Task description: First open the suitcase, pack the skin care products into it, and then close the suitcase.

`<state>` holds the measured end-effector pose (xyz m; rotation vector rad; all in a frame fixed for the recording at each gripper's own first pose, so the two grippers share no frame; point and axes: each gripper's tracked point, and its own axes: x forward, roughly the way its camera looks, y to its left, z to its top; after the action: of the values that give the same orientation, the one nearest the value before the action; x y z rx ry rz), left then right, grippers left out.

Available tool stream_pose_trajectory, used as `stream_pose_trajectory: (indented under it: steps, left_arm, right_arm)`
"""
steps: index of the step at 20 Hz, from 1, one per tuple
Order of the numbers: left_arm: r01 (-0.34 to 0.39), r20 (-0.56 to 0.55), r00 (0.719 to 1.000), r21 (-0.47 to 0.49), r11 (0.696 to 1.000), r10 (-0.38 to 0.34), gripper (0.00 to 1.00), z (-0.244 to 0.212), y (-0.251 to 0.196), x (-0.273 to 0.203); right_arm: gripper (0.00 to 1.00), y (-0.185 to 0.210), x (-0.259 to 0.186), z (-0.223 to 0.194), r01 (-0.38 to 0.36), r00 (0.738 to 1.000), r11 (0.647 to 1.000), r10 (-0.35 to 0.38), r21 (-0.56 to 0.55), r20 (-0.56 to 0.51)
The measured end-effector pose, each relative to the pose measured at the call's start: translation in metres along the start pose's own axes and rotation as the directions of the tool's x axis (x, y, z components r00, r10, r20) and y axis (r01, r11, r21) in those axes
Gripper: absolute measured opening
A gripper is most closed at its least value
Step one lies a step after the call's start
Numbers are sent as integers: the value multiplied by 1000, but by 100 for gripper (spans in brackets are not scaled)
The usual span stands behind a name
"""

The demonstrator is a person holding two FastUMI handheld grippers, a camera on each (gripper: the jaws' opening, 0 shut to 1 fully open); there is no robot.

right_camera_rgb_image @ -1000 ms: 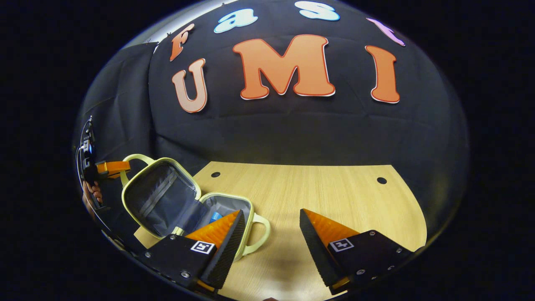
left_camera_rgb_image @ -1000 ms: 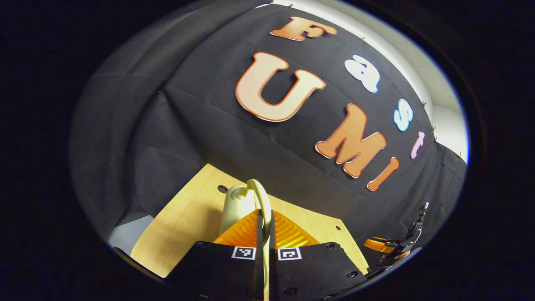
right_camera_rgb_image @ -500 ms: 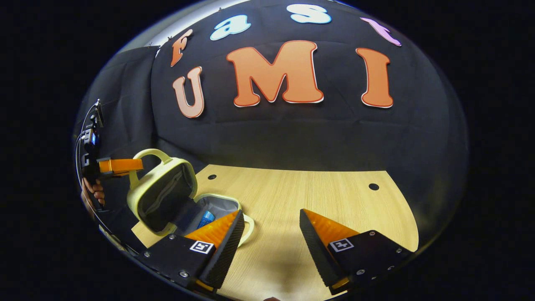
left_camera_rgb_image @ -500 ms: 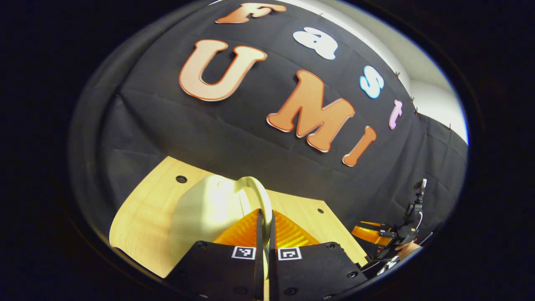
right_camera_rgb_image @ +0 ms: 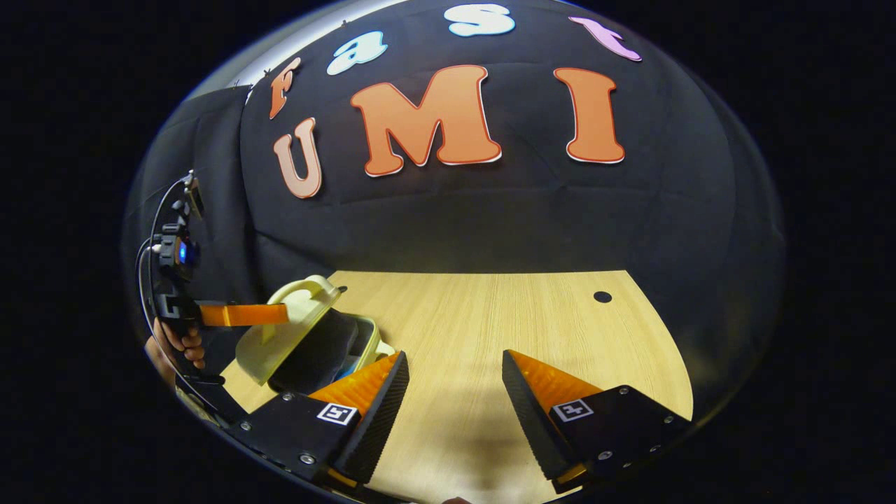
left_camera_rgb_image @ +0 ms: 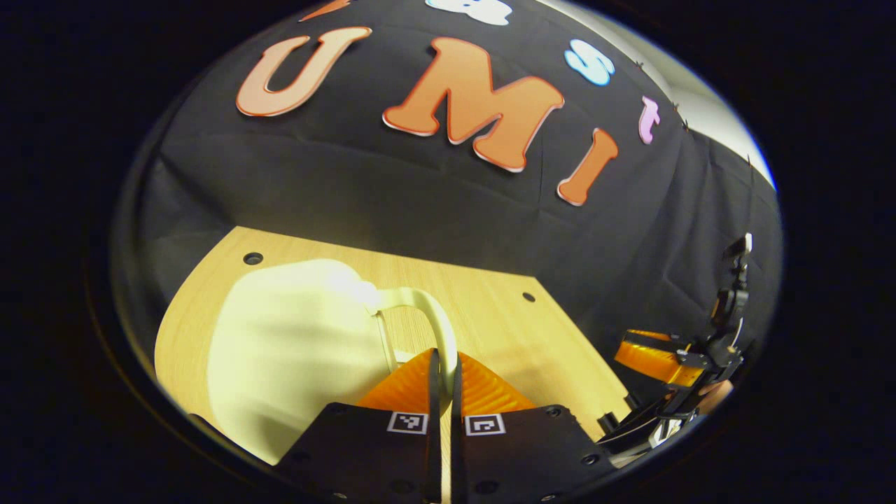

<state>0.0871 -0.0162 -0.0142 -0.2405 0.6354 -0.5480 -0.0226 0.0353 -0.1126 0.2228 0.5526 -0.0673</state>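
Pale wood forms the worktop (right_camera_rgb_image: pixel 490 329), and at its left end sits the cream suitcase (right_camera_rgb_image: pixel 294 329), its lid tilted partway over the base, apparently so it can be lowered shut. The left claw (left_camera_rgb_image: pixel 444 364) is pinched closed on the lid's handle (left_camera_rgb_image: pixel 437 325), a grip that likely steers the closing, while the right claw (right_camera_rgb_image: pixel 453 381) hangs spread wide with nothing in it, near the case. The right gripper view reveals the dark lining under the lid; the left gripper view gives its smooth outer shell.
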Motion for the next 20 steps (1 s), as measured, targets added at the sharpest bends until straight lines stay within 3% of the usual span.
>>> stream_pose_trajectory:
  steps: [8, 9, 11, 13, 14, 16, 17, 19, 20]
  left_arm:
    - [-131, -103, 984, 127, 983, 145, 5, -67, -14, 42]
    - [-130, -125, 981, 136, 982, 147, 5, -75, -19, 48]
    - [-52, -134, 989, 84, 995, 63, 23, -85, -58, 55]
    - [-67, -75, 994, 124, 990, 77, 19, -72, -80, 53]
    - [-71, -36, 996, 150, 986, 78, 12, -60, -88, 53]
    - [-84, 50, 996, 193, 978, 75, 51, -36, -114, 47]
    - [-92, 95, 993, 212, 973, 73, 48, -25, -124, 39]
    - [-121, 192, 978, 233, 965, 77, 67, -1, -140, 25]
    - [-140, 232, 969, 231, 963, 85, 83, 13, -151, 15]
  right_arm:
    - [86, -30, -12, 2, -15, 1000, 999, 15, -33, 16]
    - [86, -32, -14, 2, -18, 1000, 999, 18, -38, 17]
    - [86, -35, -15, 2, -29, 999, 998, 30, -49, 24]
    - [86, -36, -18, 5, -36, 999, 997, 38, -62, 38]
    - [86, -38, -18, 9, -30, 998, 997, 34, -70, 55]
    - [87, -43, -24, 25, -3, 993, 996, 13, -90, 117]
    - [86, -46, -27, 33, 15, 988, 994, 1, -105, 157]
    - [86, -49, -33, 52, 55, 971, 989, -21, -138, 236]
    - [86, -50, -37, 61, 73, 961, 986, -30, -147, 274]
